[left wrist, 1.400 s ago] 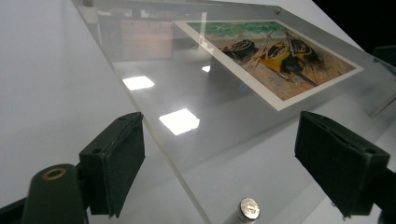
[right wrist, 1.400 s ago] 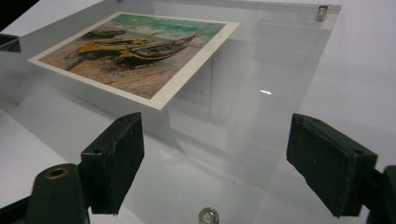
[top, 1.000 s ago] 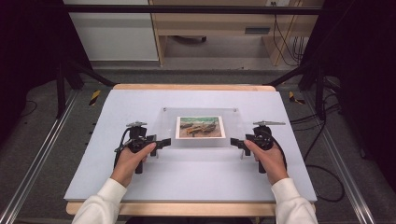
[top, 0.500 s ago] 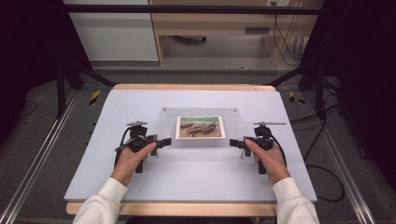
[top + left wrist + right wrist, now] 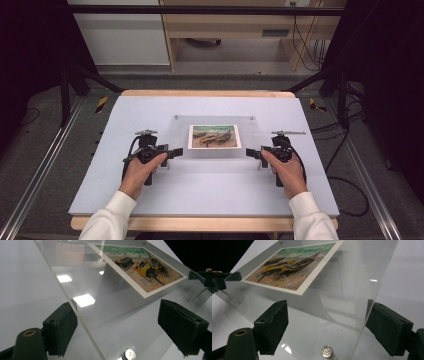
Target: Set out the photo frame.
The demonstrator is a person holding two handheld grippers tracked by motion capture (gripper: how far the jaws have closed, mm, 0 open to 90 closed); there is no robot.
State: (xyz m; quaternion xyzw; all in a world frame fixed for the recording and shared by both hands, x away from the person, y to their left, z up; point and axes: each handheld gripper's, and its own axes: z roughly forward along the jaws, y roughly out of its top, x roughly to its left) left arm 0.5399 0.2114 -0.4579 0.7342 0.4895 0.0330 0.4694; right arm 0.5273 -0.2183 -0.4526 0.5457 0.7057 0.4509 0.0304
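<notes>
Left claw (image 5: pixel 176 151) and right claw (image 5: pixel 248 153) gaping, poised at near corners of clear acrylic frame (image 5: pixel 215 150) holding boat picture (image 5: pixel 214 136) on surface (image 5: pixel 200 185), pads not pressing.

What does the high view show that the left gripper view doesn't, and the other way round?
High view: the whole white table and the person's left hand and right hand. Left gripper view: a silver bolt at a corner of the acrylic frame, between the jaws of the open left gripper. Shared: the acrylic frame and its boat picture.
</notes>
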